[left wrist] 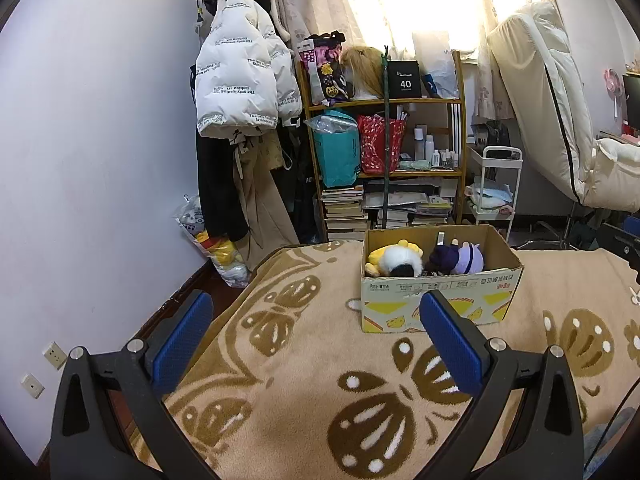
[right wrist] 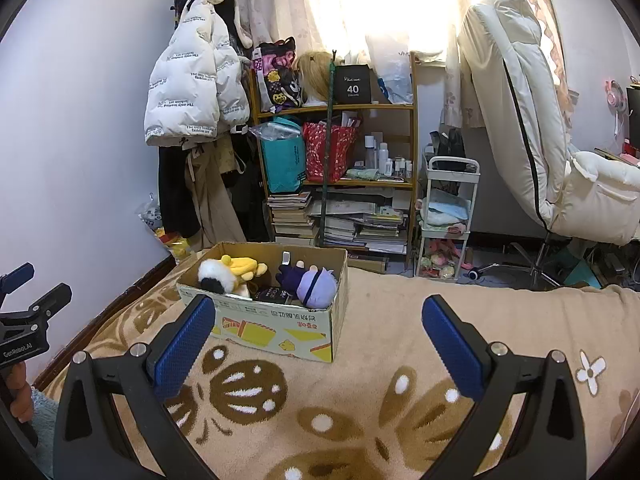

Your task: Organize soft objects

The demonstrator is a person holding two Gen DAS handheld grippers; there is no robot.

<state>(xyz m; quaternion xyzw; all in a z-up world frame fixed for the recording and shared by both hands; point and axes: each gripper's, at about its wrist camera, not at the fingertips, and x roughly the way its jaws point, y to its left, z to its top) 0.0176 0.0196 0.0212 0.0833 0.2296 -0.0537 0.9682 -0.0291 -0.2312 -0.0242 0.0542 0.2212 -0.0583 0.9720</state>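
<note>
An open cardboard box (left wrist: 440,296) stands on the bed's beige blanket (left wrist: 304,380). In it lie a yellow and white plush (left wrist: 394,262) and a purple plush (left wrist: 466,258). The box (right wrist: 280,328), the yellow plush (right wrist: 236,270) and the purple plush (right wrist: 316,286) also show in the right wrist view. My left gripper (left wrist: 316,320) is open and empty, held above the blanket in front of the box. My right gripper (right wrist: 318,326) is open and empty, in front of the box and to its right. The left gripper's body (right wrist: 24,320) shows at the right view's left edge.
A wooden shelf (left wrist: 386,136) with bags, bottles and stacked books stands beyond the bed. A white jacket (left wrist: 240,68) hangs at the left wall. A white trolley (right wrist: 448,216) and a cream chair (right wrist: 540,128) stand at the right. The blanket (right wrist: 360,400) spreads below.
</note>
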